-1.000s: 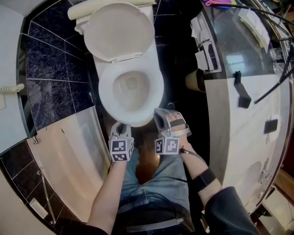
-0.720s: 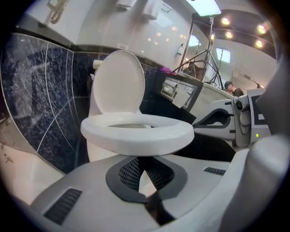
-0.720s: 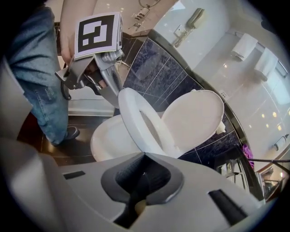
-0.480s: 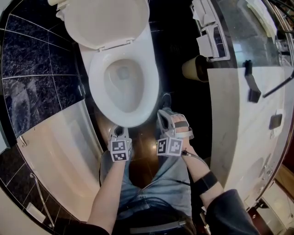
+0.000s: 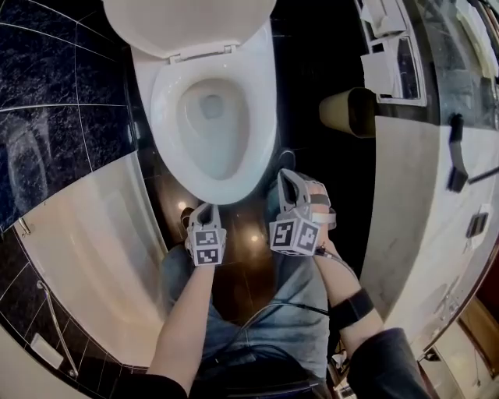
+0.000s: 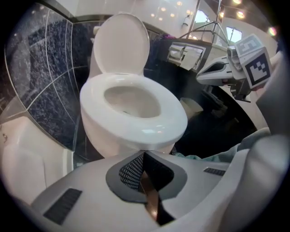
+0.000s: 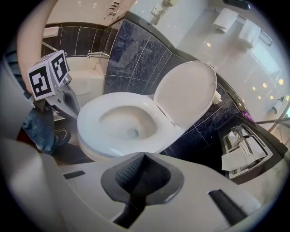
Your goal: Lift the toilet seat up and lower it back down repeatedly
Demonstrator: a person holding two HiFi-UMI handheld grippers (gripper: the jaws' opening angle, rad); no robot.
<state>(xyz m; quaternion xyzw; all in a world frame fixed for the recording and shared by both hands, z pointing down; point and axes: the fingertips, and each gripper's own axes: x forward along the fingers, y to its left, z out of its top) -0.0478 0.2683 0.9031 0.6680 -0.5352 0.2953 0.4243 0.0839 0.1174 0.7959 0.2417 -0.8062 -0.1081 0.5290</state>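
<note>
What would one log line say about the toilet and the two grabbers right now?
seat: down | lid: up | left gripper: shut, empty, off seat | right gripper: shut, empty, off seat

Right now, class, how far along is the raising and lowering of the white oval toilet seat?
Done: the white rounded lid stands upright; the white oval toilet seat lies flat on the bowl, showing no finished lift. In hand: left gripper and right gripper, both shut and empty, sit before the bowl's front, touching nothing. Left: grip the seat's front edge, raise, lower, repeat.
</note>
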